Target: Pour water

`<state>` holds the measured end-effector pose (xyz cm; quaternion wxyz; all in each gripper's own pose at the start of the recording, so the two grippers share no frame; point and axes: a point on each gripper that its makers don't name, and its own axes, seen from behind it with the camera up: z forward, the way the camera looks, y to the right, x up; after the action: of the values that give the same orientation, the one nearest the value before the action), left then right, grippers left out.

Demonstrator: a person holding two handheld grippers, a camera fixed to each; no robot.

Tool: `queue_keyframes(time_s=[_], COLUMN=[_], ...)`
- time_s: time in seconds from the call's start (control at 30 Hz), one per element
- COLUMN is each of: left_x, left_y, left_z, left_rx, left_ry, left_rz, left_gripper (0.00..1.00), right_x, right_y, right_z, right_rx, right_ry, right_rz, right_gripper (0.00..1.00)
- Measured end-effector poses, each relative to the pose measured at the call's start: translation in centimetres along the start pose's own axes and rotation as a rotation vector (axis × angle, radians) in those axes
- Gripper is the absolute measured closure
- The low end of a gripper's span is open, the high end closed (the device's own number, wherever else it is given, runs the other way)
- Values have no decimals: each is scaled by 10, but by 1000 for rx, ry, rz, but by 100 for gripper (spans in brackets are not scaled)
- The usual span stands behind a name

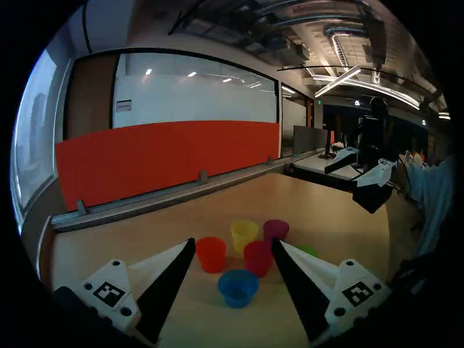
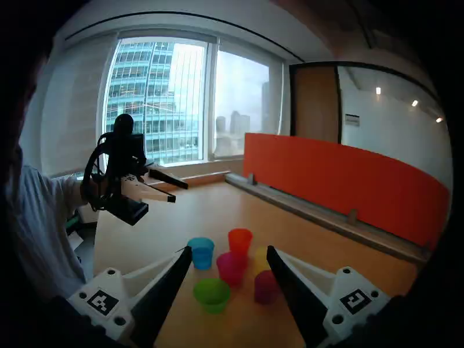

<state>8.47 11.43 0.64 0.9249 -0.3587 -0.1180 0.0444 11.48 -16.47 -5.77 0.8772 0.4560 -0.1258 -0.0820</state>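
Several small plastic cups stand clustered on the wooden table (image 1: pixel 325 209): orange (image 1: pixel 210 253), yellow (image 1: pixel 244 234), purple (image 1: pixel 275 229), pink (image 1: pixel 257 257), blue (image 1: pixel 238 287), and a green one (image 1: pixel 306 250) partly hidden behind a finger. My left gripper (image 1: pixel 231 242) hovers open over the near side of the cluster, holding nothing. In the right gripper view the same cups appear: blue (image 2: pixel 201 252), orange (image 2: pixel 239 240), pink (image 2: pixel 230 268), yellow (image 2: pixel 261 258), purple (image 2: pixel 265 286), green (image 2: pixel 211 294). My right gripper (image 2: pixel 228 250) is open and holds nothing. Each gripper sees the other raised farther off (image 1: pixel 341 178) (image 2: pixel 180 192).
An orange partition (image 1: pixel 168 156) with a metal rail runs along the table's far edge. Large windows (image 2: pixel 174 98) stand beyond the table end. A person's light sleeve (image 2: pixel 35 232) is at the left of the right gripper view. Desks and chairs (image 1: pixel 325 156) lie past the table.
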Motion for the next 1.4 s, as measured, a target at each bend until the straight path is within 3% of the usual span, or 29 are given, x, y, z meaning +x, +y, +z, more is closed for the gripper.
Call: queue_keyframes(time_s=[0.8, 1.4], left_x=[-88, -137], left_y=[14, 4], left_z=[22, 41], left_rx=[-59, -108], left_ry=[-186, -366], left_rz=[31, 81], left_gripper=[3, 3], right_x=[-99, -138], right_y=[-13, -13], right_z=[27, 50], right_rx=[61, 106], right_ry=[-169, -279], right_rz=[-33, -64], right_gripper=[0, 0])
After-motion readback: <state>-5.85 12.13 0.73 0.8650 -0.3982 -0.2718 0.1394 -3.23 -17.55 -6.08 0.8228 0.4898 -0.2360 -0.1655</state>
